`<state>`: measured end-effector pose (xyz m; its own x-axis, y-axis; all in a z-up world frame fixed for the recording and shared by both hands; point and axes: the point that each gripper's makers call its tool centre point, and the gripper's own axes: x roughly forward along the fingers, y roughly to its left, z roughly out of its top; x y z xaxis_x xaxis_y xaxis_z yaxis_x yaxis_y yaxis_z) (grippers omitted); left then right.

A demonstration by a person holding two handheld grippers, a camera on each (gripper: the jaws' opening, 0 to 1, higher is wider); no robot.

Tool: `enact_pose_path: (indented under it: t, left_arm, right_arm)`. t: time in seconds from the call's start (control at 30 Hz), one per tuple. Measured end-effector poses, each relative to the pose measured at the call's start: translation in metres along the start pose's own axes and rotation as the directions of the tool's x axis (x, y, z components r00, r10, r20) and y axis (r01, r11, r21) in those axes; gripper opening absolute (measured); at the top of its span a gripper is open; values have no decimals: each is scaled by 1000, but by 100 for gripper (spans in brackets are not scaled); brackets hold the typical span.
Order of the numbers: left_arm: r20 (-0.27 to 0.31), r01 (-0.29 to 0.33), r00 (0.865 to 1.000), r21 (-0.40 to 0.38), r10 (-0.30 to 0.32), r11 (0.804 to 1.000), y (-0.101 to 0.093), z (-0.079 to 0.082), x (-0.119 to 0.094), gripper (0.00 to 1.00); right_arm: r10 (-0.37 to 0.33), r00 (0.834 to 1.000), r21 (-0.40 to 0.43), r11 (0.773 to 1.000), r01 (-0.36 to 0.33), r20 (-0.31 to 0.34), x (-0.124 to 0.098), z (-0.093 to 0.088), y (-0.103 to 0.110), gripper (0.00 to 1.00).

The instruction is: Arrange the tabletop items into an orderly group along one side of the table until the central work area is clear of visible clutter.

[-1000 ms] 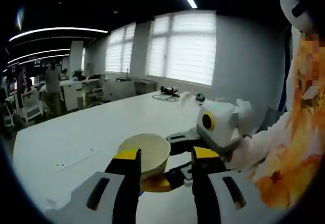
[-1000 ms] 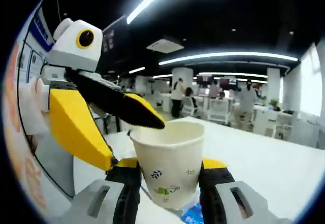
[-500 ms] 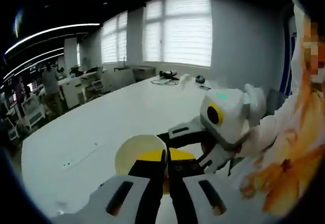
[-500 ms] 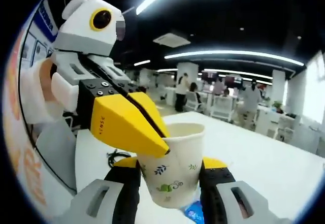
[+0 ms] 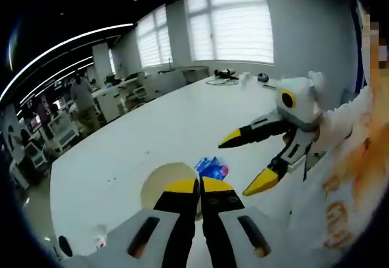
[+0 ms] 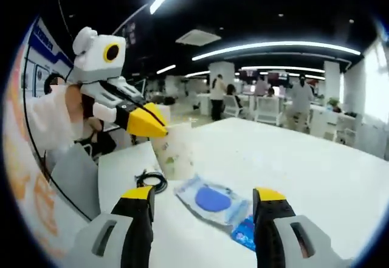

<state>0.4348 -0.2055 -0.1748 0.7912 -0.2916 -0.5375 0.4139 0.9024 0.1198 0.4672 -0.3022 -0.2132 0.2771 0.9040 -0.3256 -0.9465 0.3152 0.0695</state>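
Above the white table [image 6: 316,177], a white leaf-printed paper cup [image 6: 172,152] is pinched at its rim by the left gripper [image 6: 159,129], evidently for carrying aside, while the right gripper [image 6: 203,210] is held wide open and empty over a blue plastic packet [image 6: 211,200].

the right hand-held gripper [image 6: 203,202] let go of the paper cup [image 6: 172,153] and spread its jaws wide. the left hand-held gripper [image 5: 199,190], open a second ago, pinched the cup's rim and carried it away from the right one.
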Motion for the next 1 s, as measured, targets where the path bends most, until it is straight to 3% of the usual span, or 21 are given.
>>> enact_pose_path:
  t: [0.23,0.37,0.5,0.73,1.0]
  left_arm:
    - [-90,-93,992,-29,90,995,58,-49,-7,0]
    - [-87,-117,990,-101,108,988,82,-66,-2,0]
    - [-108,-148,985,-122,135,981,107,-88,7,0]
    - [-137,-184,977,-134,165,974,122,-105,21,0]
    - [-195,-180,969,-123,154,976,131,-138,50,0]
  right_arm:
    - [-127,992,113,985,127,-10,-27,-17,-40,66]
    - [-187,982,154,970,190,-31,-43,-28,-57,66]
    - [-240,969,196,949,246,-54,-61,-42,-68,66]
    - [-285,953,260,917,303,-107,-82,-68,-73,66]
    - [-283,953,291,907,303,-109,-80,-66,-66,66]
